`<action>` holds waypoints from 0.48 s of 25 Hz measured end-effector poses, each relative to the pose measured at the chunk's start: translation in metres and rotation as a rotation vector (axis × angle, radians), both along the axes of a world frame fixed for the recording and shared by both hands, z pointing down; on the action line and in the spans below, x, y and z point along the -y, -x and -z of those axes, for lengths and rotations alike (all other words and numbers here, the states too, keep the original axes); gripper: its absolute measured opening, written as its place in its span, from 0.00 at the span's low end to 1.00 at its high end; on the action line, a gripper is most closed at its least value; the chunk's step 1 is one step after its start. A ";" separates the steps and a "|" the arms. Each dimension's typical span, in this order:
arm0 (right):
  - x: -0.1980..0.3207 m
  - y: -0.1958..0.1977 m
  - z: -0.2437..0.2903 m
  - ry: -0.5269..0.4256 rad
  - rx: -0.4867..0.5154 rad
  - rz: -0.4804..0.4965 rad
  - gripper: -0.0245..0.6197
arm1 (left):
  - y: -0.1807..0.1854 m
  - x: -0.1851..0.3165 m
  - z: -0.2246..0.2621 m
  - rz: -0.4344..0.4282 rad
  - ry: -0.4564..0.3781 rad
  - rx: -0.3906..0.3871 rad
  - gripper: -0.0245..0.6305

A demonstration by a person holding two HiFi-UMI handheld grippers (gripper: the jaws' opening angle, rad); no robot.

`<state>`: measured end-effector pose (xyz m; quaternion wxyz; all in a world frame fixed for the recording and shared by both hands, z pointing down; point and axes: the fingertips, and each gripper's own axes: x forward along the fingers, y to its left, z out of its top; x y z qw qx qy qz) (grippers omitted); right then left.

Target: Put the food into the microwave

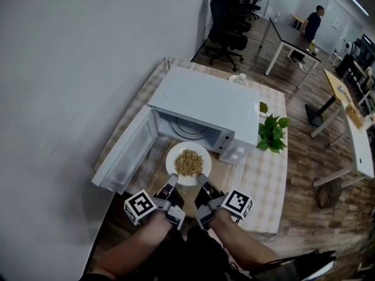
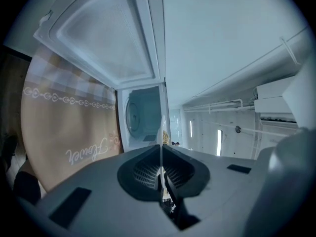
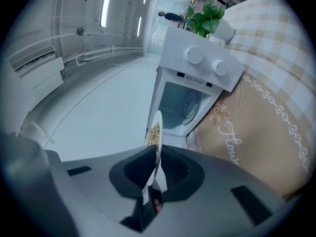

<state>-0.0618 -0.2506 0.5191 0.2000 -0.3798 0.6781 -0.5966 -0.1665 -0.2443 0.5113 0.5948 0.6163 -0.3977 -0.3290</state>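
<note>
A white plate [image 1: 176, 154] heaped with brown grain-like food [image 1: 188, 163] hangs just in front of the white microwave [image 1: 205, 101], at its open cavity [image 1: 181, 127]. The door [image 1: 124, 153] is swung out to the left. My left gripper [image 1: 171, 183] is shut on the plate's near-left rim and my right gripper [image 1: 202, 182] on its near-right rim. In the left gripper view the plate [image 2: 161, 144] shows edge-on between the jaws of the left gripper [image 2: 161, 169], with the cavity [image 2: 143, 115] beyond. In the right gripper view the plate [image 3: 158, 130] and food [image 3: 154, 134] stand between the jaws of the right gripper [image 3: 155, 164].
The microwave stands on a table with a checked cloth [image 1: 266, 174]. A potted green plant [image 1: 272, 132] is right of the control knobs [image 1: 237, 153]. The open door takes up the table's left side. Office chairs [image 1: 228, 16], desks and a person stand far behind.
</note>
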 end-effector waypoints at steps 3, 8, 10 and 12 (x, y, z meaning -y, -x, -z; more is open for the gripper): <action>0.014 0.002 -0.006 0.002 0.000 0.009 0.08 | 0.002 0.014 -0.005 0.002 0.001 0.001 0.07; 0.039 0.001 -0.016 0.007 0.013 0.015 0.08 | -0.001 0.039 -0.017 0.008 0.019 0.006 0.07; 0.049 0.000 -0.020 0.005 0.019 0.016 0.08 | -0.003 0.049 -0.023 0.008 0.029 -0.006 0.07; 0.055 -0.004 -0.030 0.026 -0.003 0.012 0.08 | -0.006 0.057 -0.031 0.009 0.039 -0.014 0.07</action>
